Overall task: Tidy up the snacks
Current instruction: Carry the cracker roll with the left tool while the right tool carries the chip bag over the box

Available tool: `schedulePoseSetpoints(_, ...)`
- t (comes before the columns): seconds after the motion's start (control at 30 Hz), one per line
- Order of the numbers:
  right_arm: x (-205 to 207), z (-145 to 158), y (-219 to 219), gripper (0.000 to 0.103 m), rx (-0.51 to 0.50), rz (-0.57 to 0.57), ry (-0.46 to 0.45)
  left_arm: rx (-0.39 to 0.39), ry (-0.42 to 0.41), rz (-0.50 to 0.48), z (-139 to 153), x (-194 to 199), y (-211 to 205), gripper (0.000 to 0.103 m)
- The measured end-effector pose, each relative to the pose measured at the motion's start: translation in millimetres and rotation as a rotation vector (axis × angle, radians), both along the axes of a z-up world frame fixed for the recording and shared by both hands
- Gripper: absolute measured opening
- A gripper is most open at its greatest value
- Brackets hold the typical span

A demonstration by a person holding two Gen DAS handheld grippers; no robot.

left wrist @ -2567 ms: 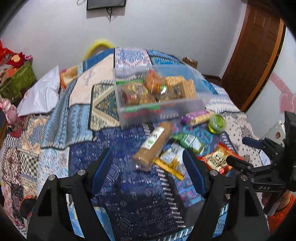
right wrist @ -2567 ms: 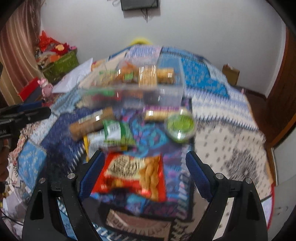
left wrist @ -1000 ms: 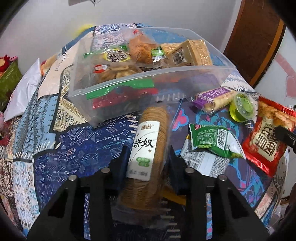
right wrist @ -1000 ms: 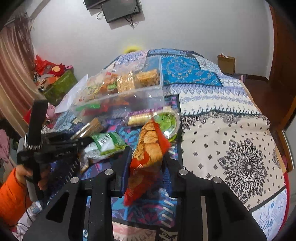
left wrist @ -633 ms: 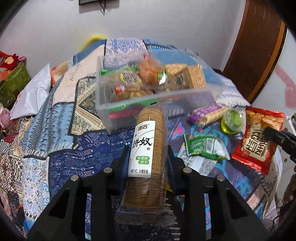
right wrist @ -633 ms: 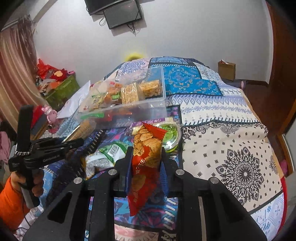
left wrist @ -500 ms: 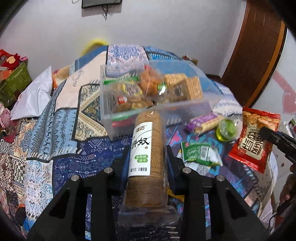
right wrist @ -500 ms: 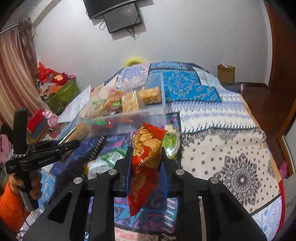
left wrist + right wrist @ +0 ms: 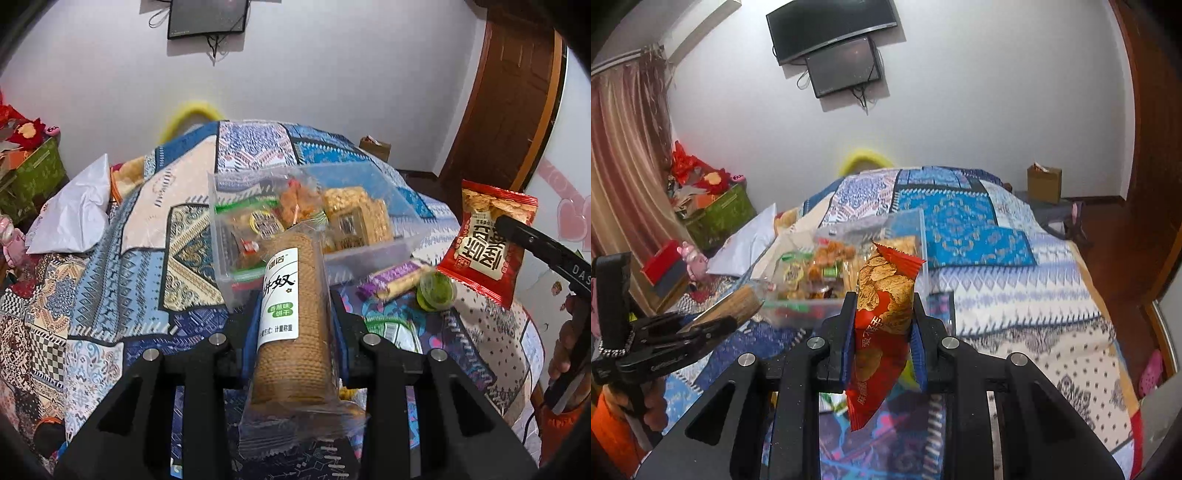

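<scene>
Home bedroom, quilted bed [image 9: 979, 236], wall-mounted screens [image 9: 834, 33], curtain [image 9: 624, 155], wooden door [image 9: 517, 103]

Biscuit roll [image 9: 291, 332] between left tongs [image 9: 293, 325]

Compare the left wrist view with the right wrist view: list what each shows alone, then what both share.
Only the left wrist view: the purple-wrapped bar, the green jelly cup and the green packet lying loose on the quilt.
Only the right wrist view: the curtain and the brown paper bag on the floor.
Both: the clear bin of snacks, the biscuit roll in the left gripper, and the red chip bag in the right gripper; each gripper's jaws are shut on its snack.
</scene>
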State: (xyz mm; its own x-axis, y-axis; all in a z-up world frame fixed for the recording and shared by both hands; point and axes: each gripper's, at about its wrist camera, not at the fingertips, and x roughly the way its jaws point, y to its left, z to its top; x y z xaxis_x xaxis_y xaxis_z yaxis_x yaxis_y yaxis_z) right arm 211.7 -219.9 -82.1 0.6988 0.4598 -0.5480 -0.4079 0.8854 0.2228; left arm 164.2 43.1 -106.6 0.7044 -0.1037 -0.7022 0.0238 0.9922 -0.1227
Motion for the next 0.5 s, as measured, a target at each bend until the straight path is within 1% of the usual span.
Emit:
schedulePoseSetpoints(0.23,21,12,10,0.023,-0.027,-0.009,-0.046,0.002,-0.039,0.043,16,21,14,0.034)
schedulePoseSetpoints(0.37,33,13,18,0.023,-0.063,-0.011,-0.063,0.008,-0.063,0.057,22,34,20,0.034)
schedulePoseSetpoints(0.5,46,11,24,0.023,-0.097,-0.014,-0.075,0.019,-0.070,0.067,22,50,23,0.034)
